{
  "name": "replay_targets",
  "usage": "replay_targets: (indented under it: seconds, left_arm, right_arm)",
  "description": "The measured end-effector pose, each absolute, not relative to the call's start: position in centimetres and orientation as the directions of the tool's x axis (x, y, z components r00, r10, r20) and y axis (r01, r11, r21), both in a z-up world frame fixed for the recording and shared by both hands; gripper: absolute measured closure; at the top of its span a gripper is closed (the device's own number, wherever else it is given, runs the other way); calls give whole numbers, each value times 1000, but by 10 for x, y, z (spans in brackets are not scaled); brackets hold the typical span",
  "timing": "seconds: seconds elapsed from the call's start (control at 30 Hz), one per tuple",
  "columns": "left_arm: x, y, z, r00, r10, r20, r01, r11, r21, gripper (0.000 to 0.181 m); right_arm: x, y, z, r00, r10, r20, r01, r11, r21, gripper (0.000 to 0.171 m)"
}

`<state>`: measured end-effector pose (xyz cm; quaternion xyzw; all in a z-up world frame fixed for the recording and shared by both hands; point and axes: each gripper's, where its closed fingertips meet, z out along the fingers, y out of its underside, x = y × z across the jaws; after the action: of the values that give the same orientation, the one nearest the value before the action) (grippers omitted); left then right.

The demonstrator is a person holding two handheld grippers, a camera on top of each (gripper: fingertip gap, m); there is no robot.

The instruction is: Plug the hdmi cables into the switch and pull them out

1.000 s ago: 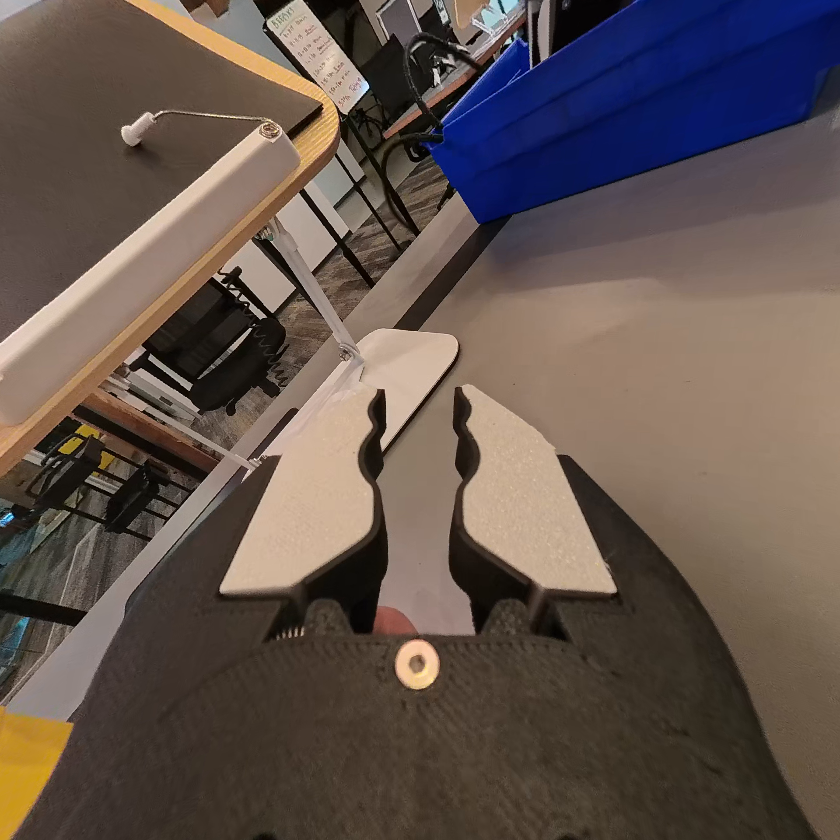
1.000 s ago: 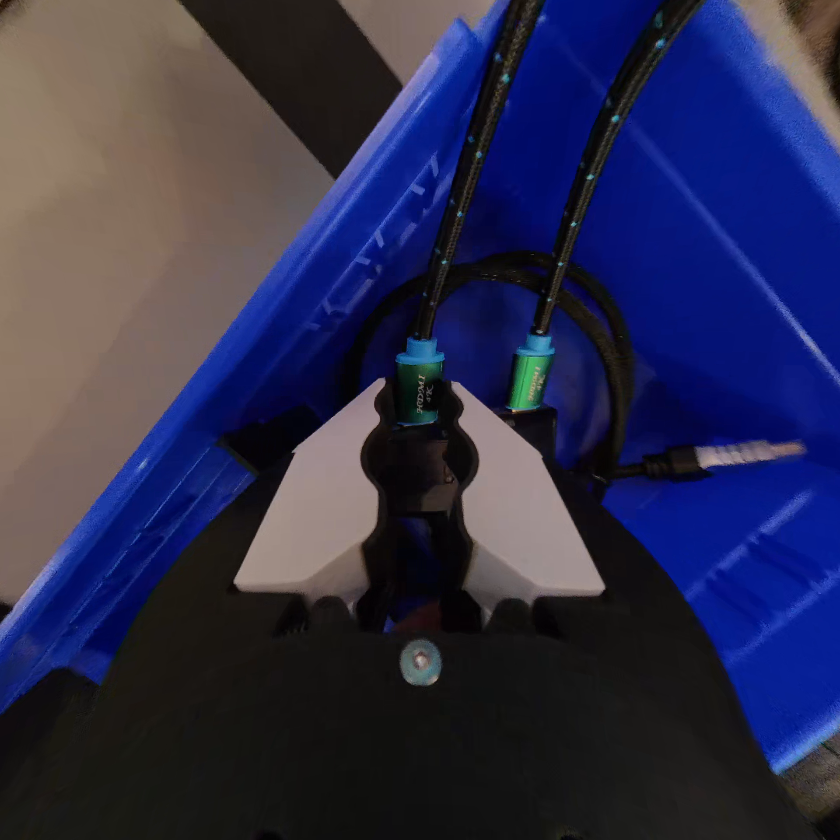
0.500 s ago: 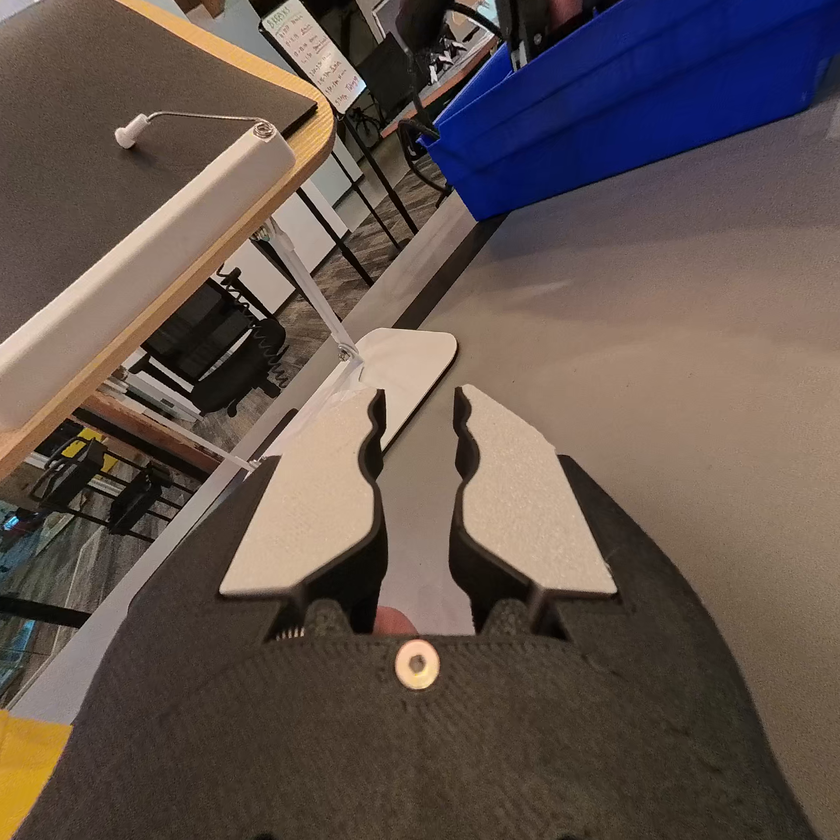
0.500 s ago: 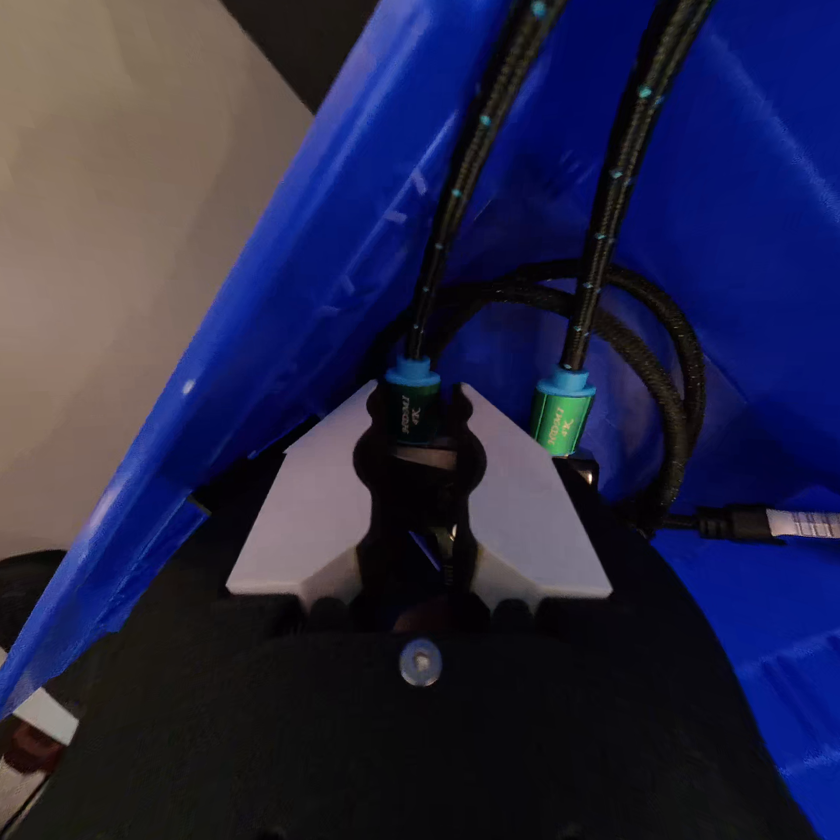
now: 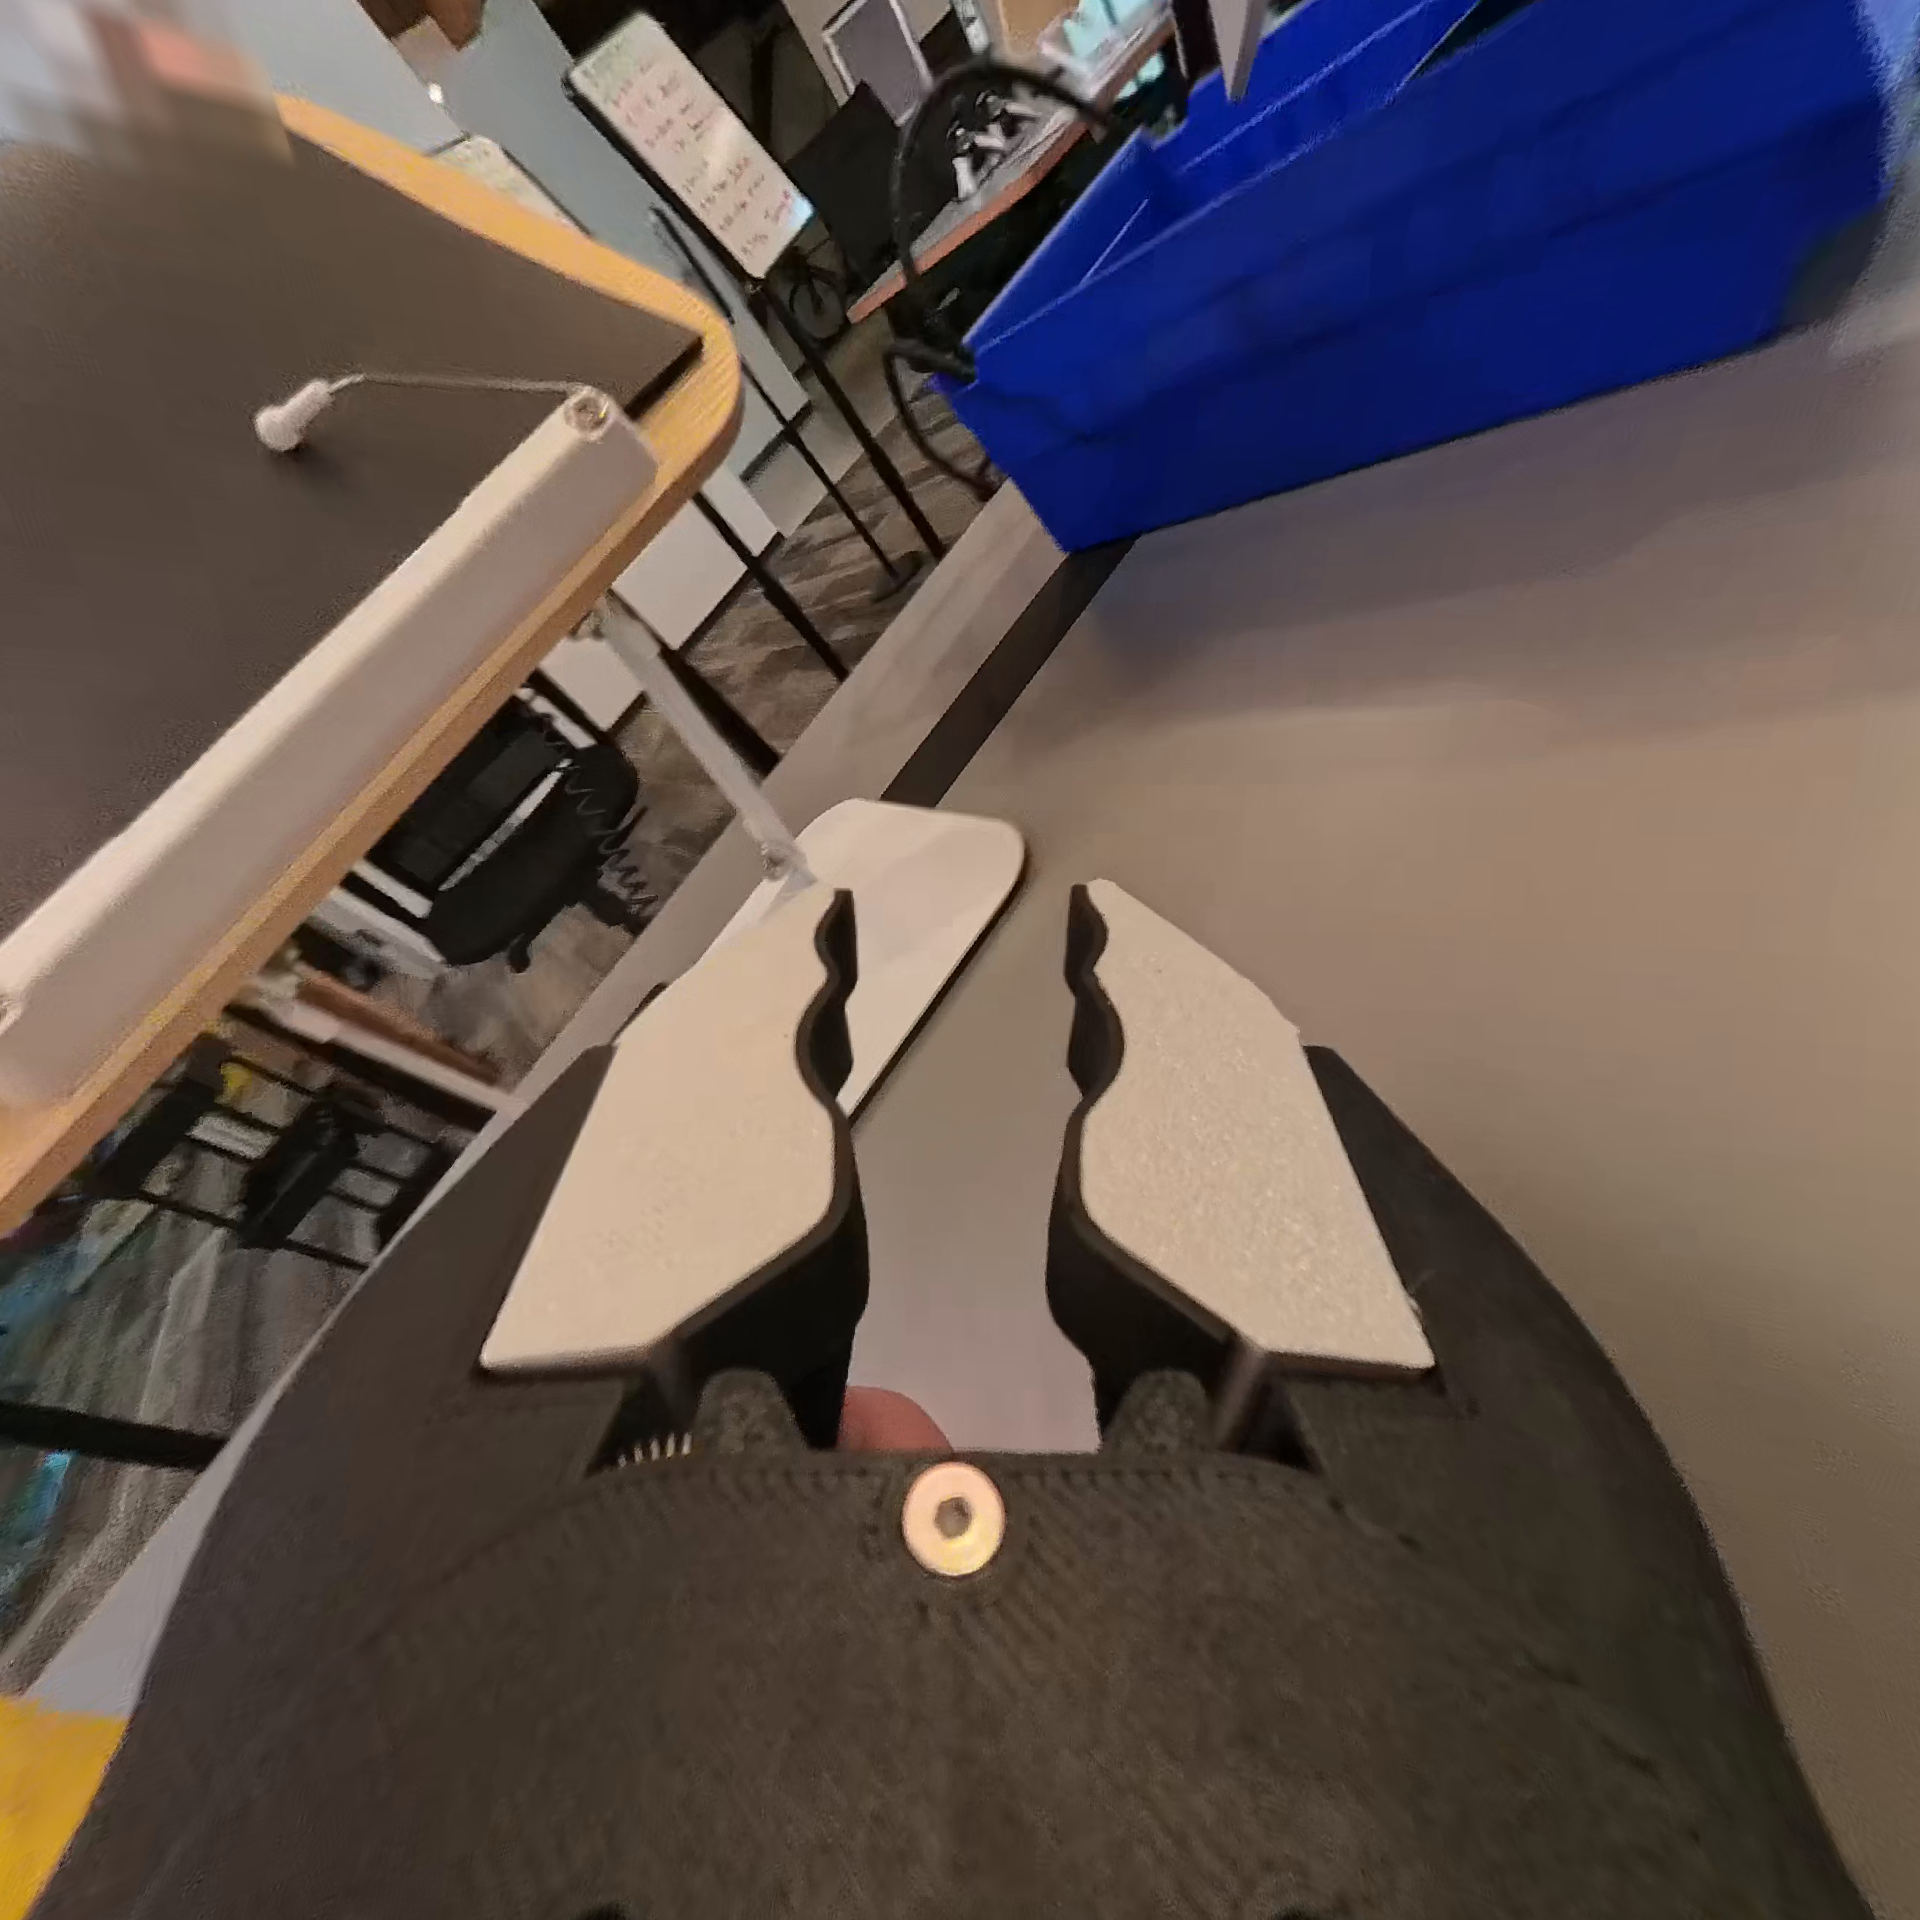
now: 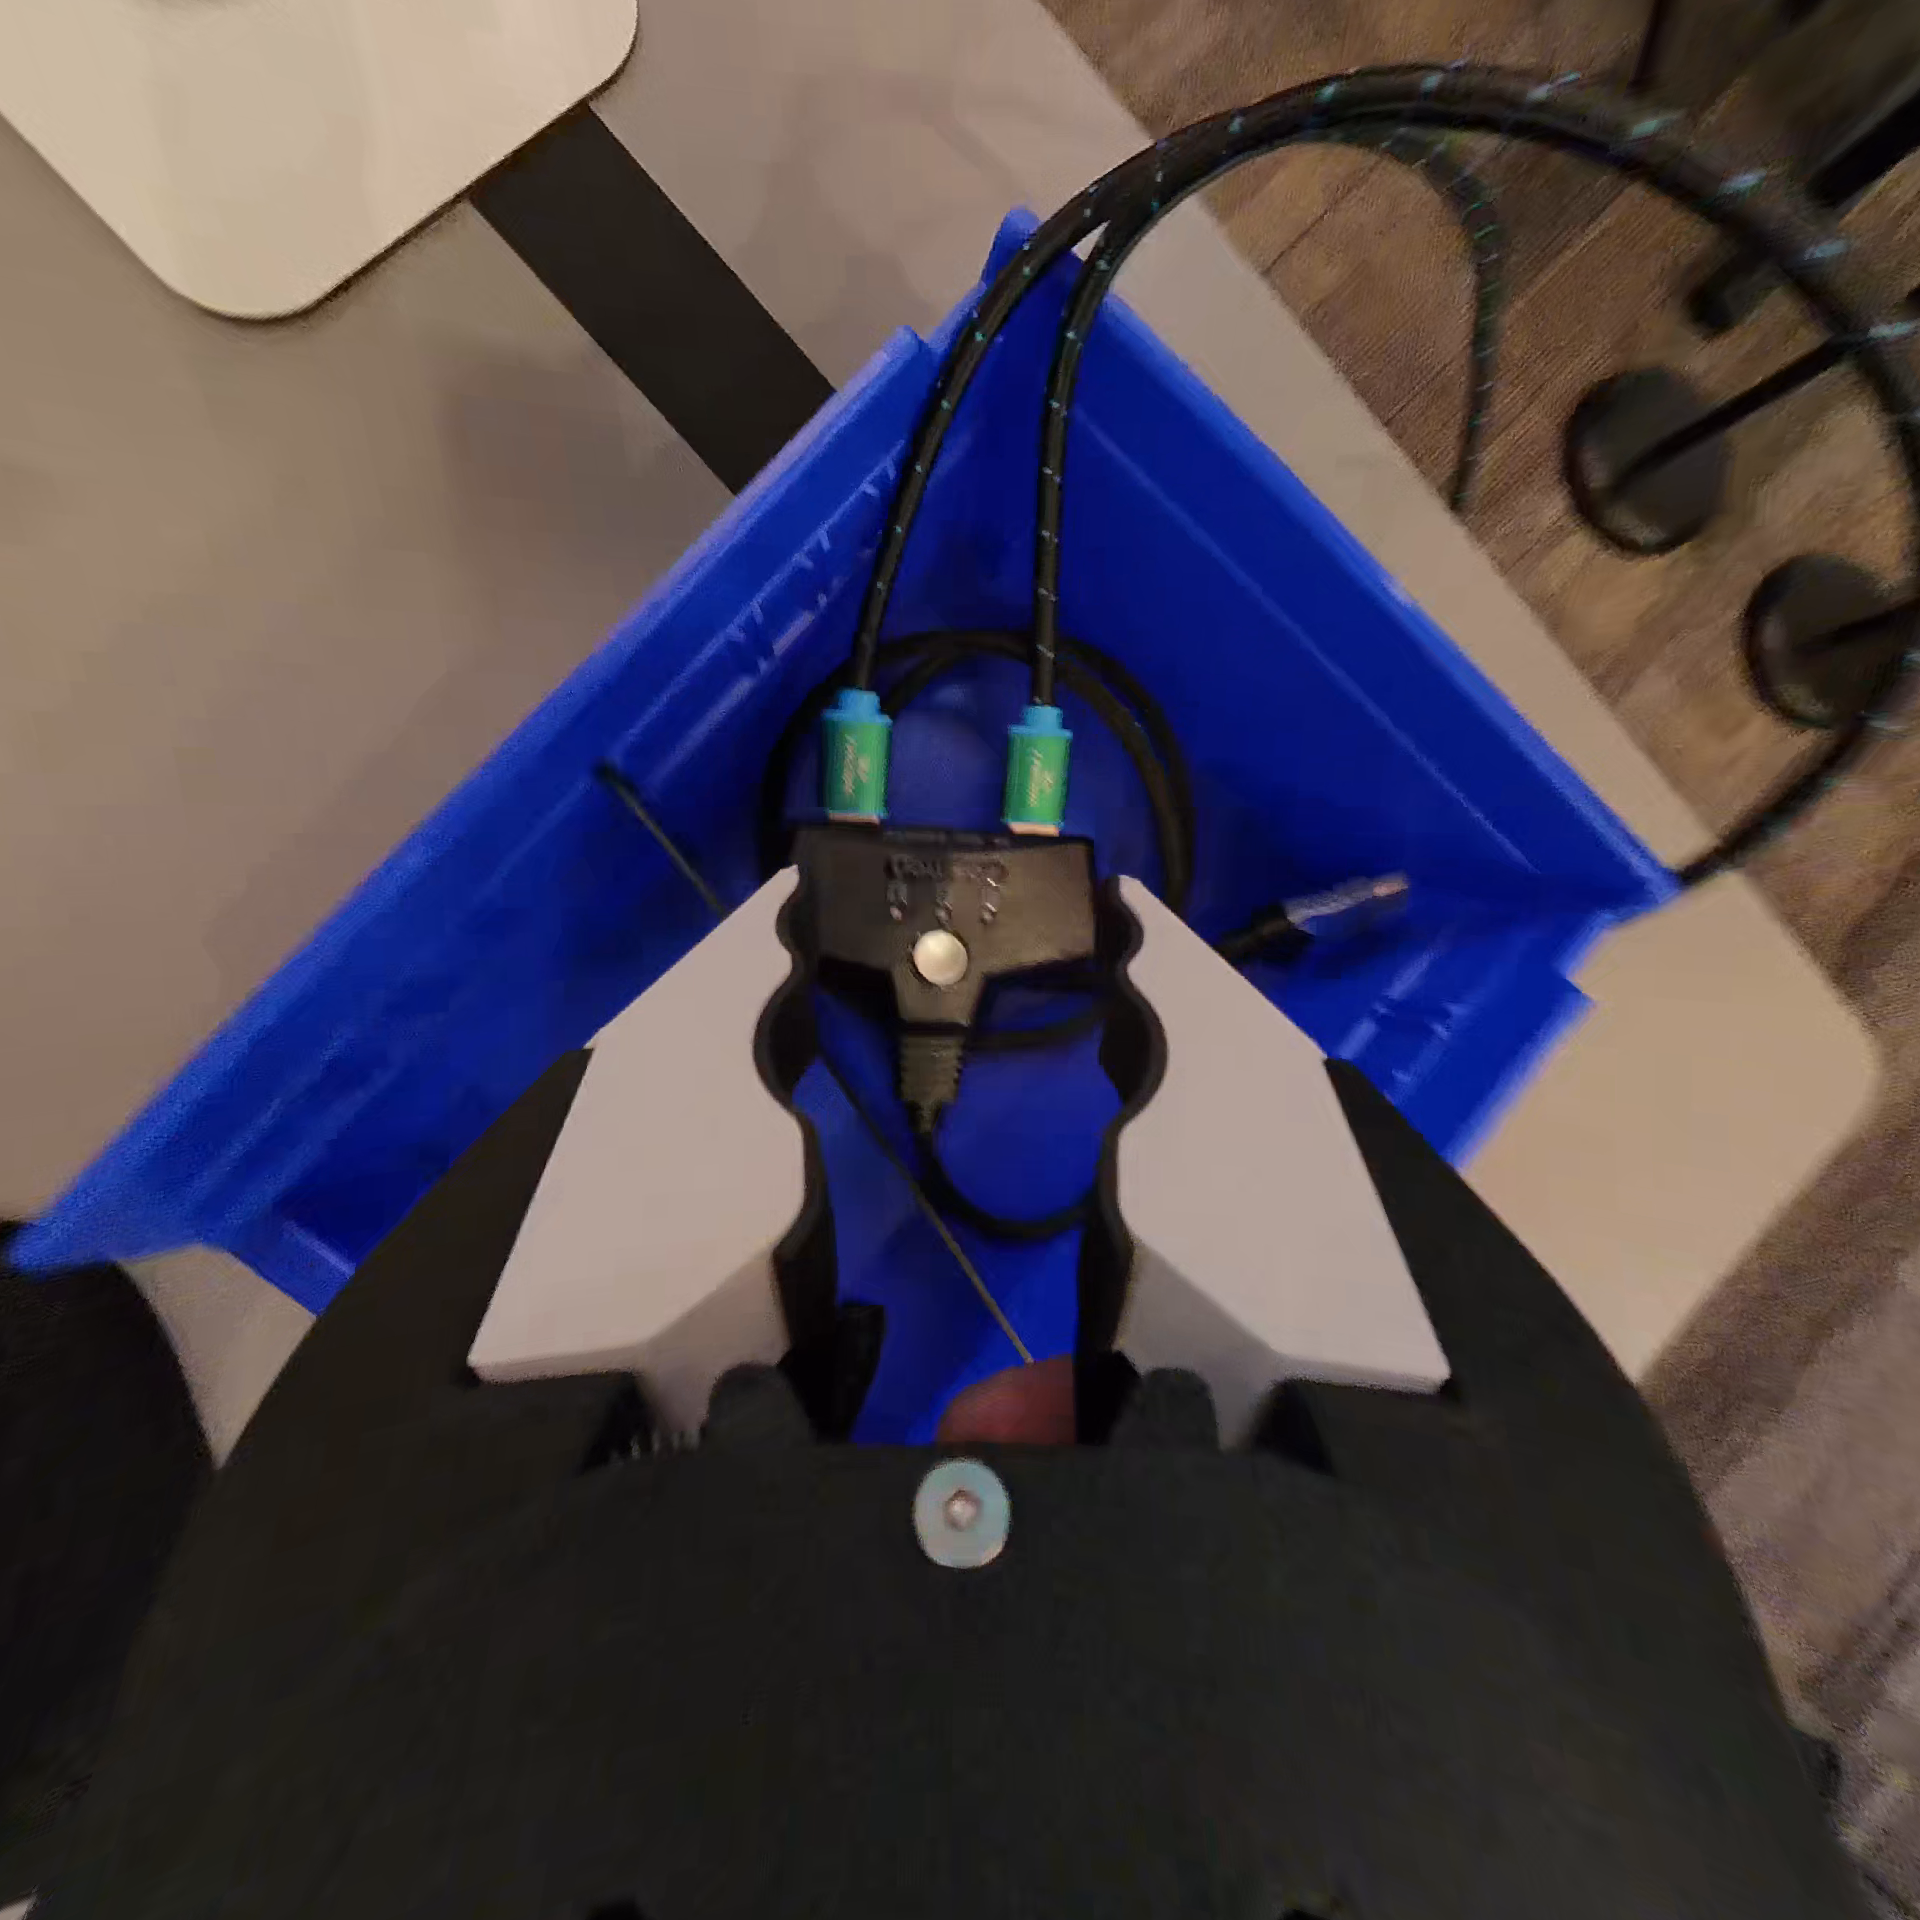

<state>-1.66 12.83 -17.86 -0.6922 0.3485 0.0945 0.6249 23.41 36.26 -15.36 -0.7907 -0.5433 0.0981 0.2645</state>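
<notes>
In the right wrist view a black HDMI switch [image 6: 940, 914] with a silver button lies inside a blue bin [image 6: 499, 966]. Two green HDMI plugs, left [image 6: 854, 769] and right [image 6: 1034, 774], sit in its far edge. Their black braided cables [image 6: 904, 499] run up over the bin corner. My right gripper [image 6: 956, 894] is open above the bin, with the switch showing between its tips but lower down. My left gripper [image 5: 961, 904] is open and empty over the grey table [image 5: 1455, 935], well short of the bin [image 5: 1403, 343].
A loose silver-tipped connector [image 6: 1340, 902] and a coiled black cable lie in the bin. A white stand base [image 5: 925, 904] rests near the table's left edge and also shows in the right wrist view [image 6: 291, 135]. A raised board with a dark mat [image 5: 260, 468] overhangs at left. Chair bases [image 6: 1642, 478] stand on the floor. The gap from one gripper's tips to the other's is roughly 35 cm. About 12 cm separates my right fingertips from the loose silver-tipped connector [image 6: 1340, 902].
My right gripper has opened and pulled up and back from the left plug and switch, which stay in the bin. My left gripper has opened a little wider.
</notes>
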Motion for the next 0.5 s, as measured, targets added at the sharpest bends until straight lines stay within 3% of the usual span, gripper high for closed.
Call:
replay_targets:
  seconds: [0.2,0.3,0.33,0.4,0.5]
  left_arm:
    - [39,134,-154,717,-477,-509,-564,33,-825,134]
    - [62,142,-153,706,-521,-480,-564,-2,-826,129]
    - [68,145,-156,702,-533,-473,-566,-13,-825,127]
    - [78,147,-165,702,-554,-448,-555,-31,-831,126]
    - [92,144,-177,692,-581,-429,-554,-46,-831,126]
  right_arm:
    - [307,349,-142,446,851,279,811,-252,-528,112]
    - [318,336,-141,413,841,350,813,-167,-558,121]
    - [324,335,-143,379,826,416,845,-125,-520,124]
    - [326,330,-156,262,832,489,904,-34,-427,111]
    - [325,327,-181,130,862,491,953,28,-301,130]
